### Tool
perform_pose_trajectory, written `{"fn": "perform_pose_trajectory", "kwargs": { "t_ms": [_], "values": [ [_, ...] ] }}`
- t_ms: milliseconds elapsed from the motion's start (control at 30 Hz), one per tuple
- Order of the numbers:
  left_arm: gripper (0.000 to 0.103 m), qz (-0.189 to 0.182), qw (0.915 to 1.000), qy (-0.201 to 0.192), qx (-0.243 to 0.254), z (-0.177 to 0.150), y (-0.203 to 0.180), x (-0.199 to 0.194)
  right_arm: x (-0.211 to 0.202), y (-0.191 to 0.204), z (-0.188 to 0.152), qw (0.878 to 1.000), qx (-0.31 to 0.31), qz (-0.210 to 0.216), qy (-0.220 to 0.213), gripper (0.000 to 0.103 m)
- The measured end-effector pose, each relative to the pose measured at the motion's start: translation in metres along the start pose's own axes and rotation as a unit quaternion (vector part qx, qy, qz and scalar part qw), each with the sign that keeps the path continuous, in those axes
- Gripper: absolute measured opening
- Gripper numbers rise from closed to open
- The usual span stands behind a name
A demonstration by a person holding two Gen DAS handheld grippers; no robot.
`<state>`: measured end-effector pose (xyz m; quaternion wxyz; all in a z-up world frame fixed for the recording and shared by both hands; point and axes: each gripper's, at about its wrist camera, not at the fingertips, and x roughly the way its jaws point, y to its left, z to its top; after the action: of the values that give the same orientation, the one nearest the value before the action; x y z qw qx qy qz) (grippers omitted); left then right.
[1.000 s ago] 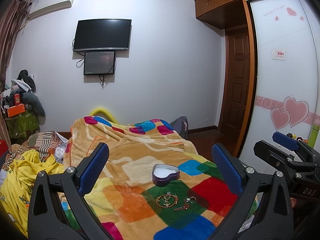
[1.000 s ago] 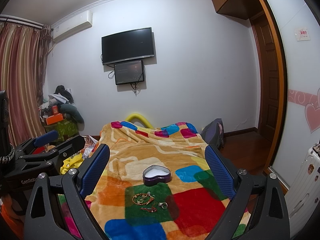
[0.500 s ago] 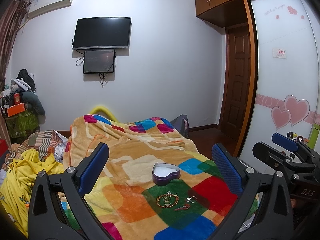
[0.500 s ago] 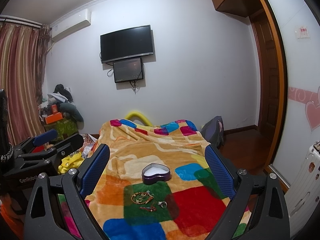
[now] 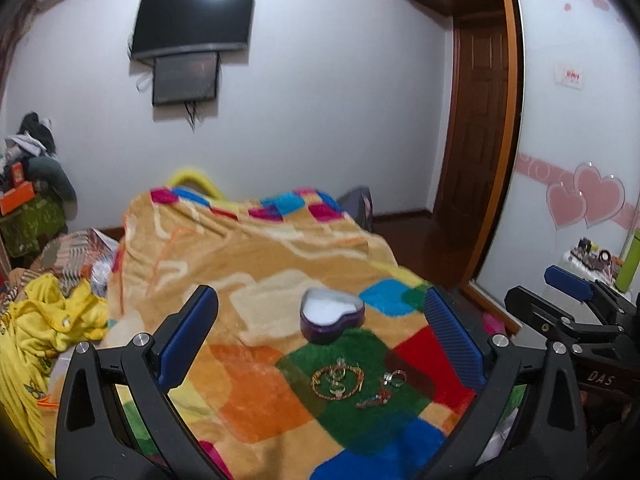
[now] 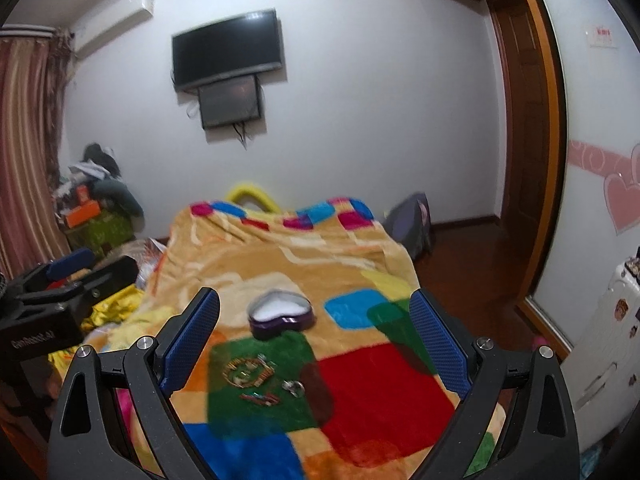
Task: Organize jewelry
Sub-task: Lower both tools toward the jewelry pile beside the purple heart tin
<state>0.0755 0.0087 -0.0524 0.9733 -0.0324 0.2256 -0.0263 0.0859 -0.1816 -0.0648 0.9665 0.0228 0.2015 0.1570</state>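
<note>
A blanket (image 5: pixel 256 264) of tan ground is patterned with green, red, orange and blue patches. A purple heart-shaped box (image 5: pixel 332 316) is lined in white. A gold bracelet (image 5: pixel 337 381) is seen on green. Blue gripper pads (image 6: pixel 191 332) are set on black frames.

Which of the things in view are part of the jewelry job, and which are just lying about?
For the job:
heart-shaped tin, open, white inside
gold bracelet
small rings
red hair clip
left gripper and right gripper, both open and empty

Lying about:
patchwork blanket
yellow garment
wall TV
green bottle
</note>
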Motion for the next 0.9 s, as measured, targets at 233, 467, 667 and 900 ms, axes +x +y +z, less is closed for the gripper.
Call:
{"fn": "perform_pose_trajectory", "kwargs": {
  "t_ms": [233,467,667,900],
  "values": [
    [0.103,0.004,0.9977,0.067,0.004,-0.019,0.011,0.048,0.03,-0.012,-0.013,0.998,-0.004,-0.004,0.068,0.095],
    [0.103,0.009,0.9917,0.128,0.006,-0.039,0.022,0.083,0.053,-0.017,-0.03,0.993,-0.007,0.002,0.118,0.095],
    [0.103,0.024,0.9853,0.166,0.031,-0.058,0.025,0.108,0.072,-0.02,-0.043,0.989,-0.014,0.007,0.15,0.094],
    [0.103,-0.004,0.9725,0.228,0.046,-0.078,0.024,0.135,0.09,-0.02,-0.057,0.983,-0.025,0.017,0.182,0.089]
  ]
}}
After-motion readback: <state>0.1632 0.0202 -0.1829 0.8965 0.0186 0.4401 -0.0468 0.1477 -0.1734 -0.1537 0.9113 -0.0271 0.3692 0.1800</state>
